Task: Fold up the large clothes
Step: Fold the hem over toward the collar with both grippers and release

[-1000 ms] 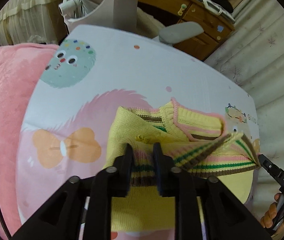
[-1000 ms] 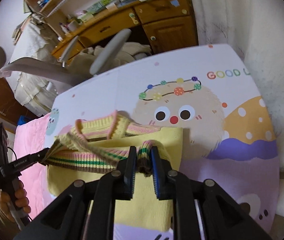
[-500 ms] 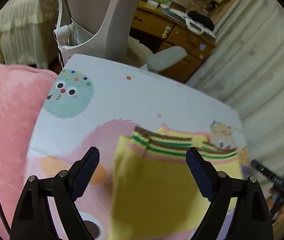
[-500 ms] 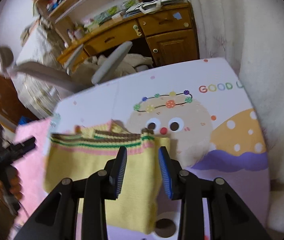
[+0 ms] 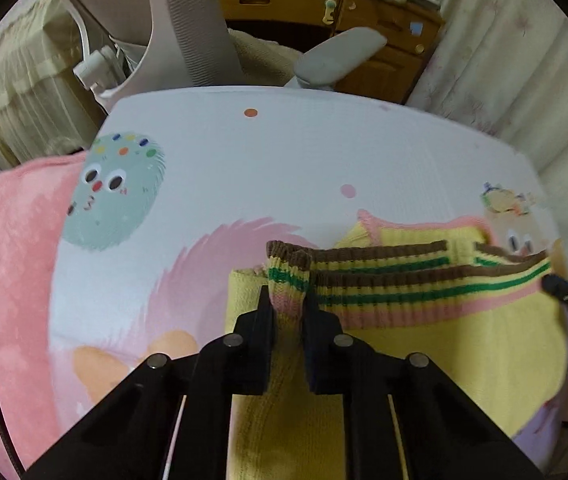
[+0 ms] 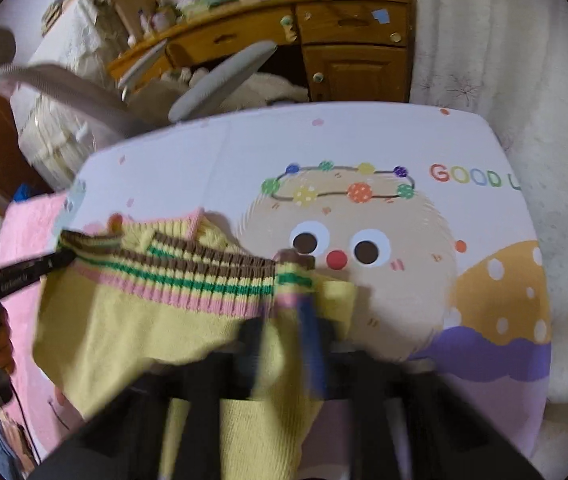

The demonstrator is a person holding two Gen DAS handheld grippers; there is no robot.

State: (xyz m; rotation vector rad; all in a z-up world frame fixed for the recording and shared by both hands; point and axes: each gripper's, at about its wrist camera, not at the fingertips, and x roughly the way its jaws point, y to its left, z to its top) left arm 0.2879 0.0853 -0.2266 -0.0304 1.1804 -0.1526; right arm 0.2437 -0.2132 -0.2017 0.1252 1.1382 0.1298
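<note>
The jaws of the left gripper (image 5: 287, 300) are pinched on the striped ribbed hem (image 5: 404, 280) of a yellow knitted sweater (image 5: 424, 360), a bunched fold of knit being clamped between them at the hem's left end. The jaws of the right gripper (image 6: 286, 312) are pressed onto the same hem (image 6: 188, 276) at its right end, though that view is blurred there and the contact is only roughly made out. The hem, banded in brown, green and pink, is stretched between the two grippers, and the sweater's yellow body (image 6: 124, 328) hangs and lies below it. A pink-edged neckline is seen just behind the hem. The sweater is carried near the front edge of a counter (image 5: 304, 152) covered by a printed cartoon sheet, over a pink fuzzy figure and beside a beige creature with a flower crown (image 6: 340, 184). A pink blanket (image 5: 8, 260) lies along the counter's left edge. Beyond the far edge stand a grey office chair (image 5: 336, 60) and a wooden desk (image 6: 348, 40); pale curtains (image 6: 504, 80) hang at the right.
</note>
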